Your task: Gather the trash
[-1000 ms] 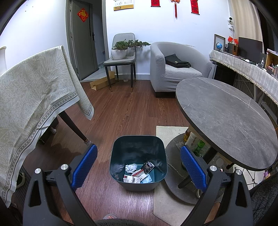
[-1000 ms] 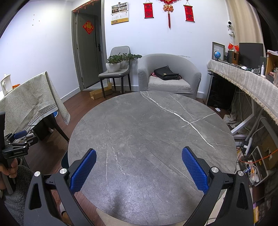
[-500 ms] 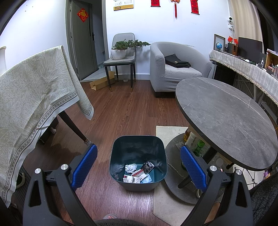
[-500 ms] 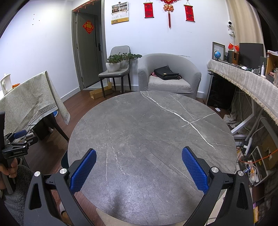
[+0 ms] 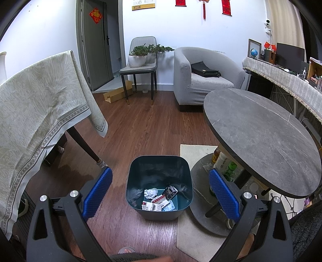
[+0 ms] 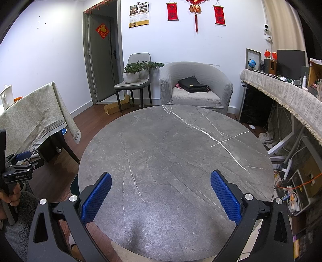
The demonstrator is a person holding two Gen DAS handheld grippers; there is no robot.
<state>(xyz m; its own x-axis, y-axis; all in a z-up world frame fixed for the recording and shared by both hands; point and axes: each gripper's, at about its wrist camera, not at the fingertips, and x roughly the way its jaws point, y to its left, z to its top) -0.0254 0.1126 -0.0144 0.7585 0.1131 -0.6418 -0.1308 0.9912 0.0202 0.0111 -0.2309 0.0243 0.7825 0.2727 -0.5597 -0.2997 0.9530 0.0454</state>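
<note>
Wood-plank flooring (image 5: 153, 129) runs between a cloth-draped table (image 5: 36, 104) and a round grey marble surface (image 5: 259, 139), with a grey armchair (image 5: 201, 80) and a chair carrying potted plants (image 5: 140, 58) against the white back wall.

On the floor just beside the round surface's base stands a dark teal trash bin (image 5: 159, 171), upright and open-topped. At its bottom lie a crumpled white paper ball (image 5: 150, 192), a dark crushed wrapper (image 5: 171, 190), a red-and-white flat packet (image 5: 159, 199), a white blister-type pack (image 5: 151, 206) and a pale bluish scrap (image 5: 170, 206); any printing on them is too small to read. Bottles (image 5: 223, 163), one with a green label, sit on the round base under the tabletop, their writing illegible.

In the left wrist view, the left hand-held gripper (image 5: 159, 190) hangs above the bin with its blue pads spread wide on either side of it, holding nothing. The right hand-held gripper (image 6: 161, 195) hovers over the marble surface (image 6: 175, 157), its pads equally wide apart and empty.

Red hangings with gold characters (image 6: 172, 11) and a wall calendar (image 6: 139, 17) decorate the wall, and a red diamond paper (image 6: 102, 30) is stuck on the door; the characters cannot be made out. A black bag (image 6: 193, 84) rests on the armchair seat. Seen at the left edge of the right view, the other tool's body carries small white lettering (image 6: 21, 176), too blurred to read with certainty.
</note>
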